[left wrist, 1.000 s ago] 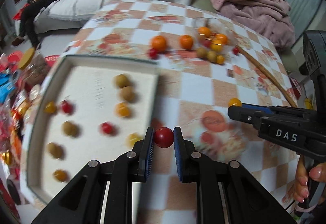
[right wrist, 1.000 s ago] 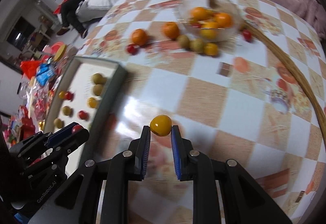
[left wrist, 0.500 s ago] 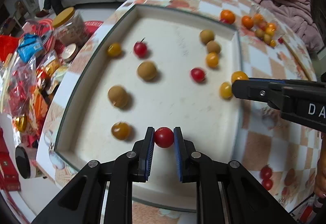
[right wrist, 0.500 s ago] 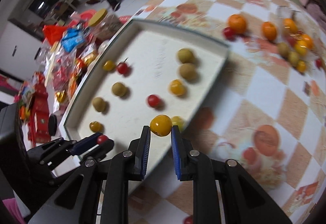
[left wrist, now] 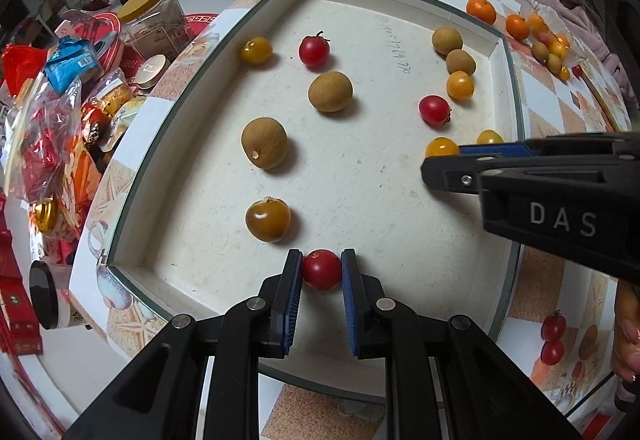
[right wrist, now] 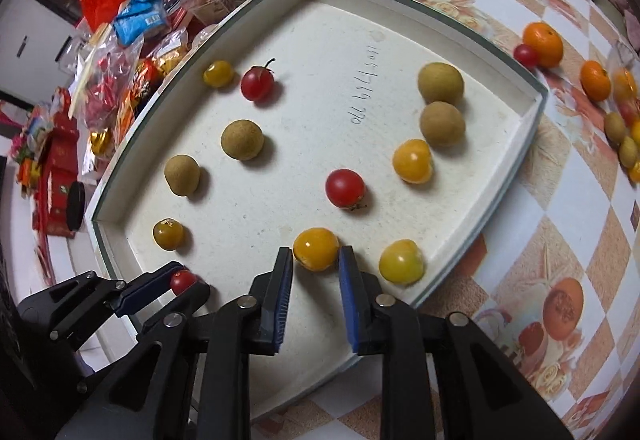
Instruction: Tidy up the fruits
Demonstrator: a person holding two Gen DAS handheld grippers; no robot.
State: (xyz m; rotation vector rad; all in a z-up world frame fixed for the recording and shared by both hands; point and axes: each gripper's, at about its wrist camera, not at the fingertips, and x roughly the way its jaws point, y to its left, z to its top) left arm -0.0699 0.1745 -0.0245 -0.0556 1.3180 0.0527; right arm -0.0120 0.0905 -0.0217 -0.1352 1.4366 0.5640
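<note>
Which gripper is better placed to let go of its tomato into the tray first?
Probably the right gripper: its yellow tomato looks down on the tray floor, jaws seemingly loosening. The left gripper clamps its red tomato.

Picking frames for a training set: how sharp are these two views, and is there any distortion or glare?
Left wrist view: sharp, the red tomato in the left gripper crisp; fisheye bends the tray rim, corners black. Right wrist view: equally sharp on the yellow tomato at the right gripper; small highlights on fruit, soft shadows, no strong glare.
</note>
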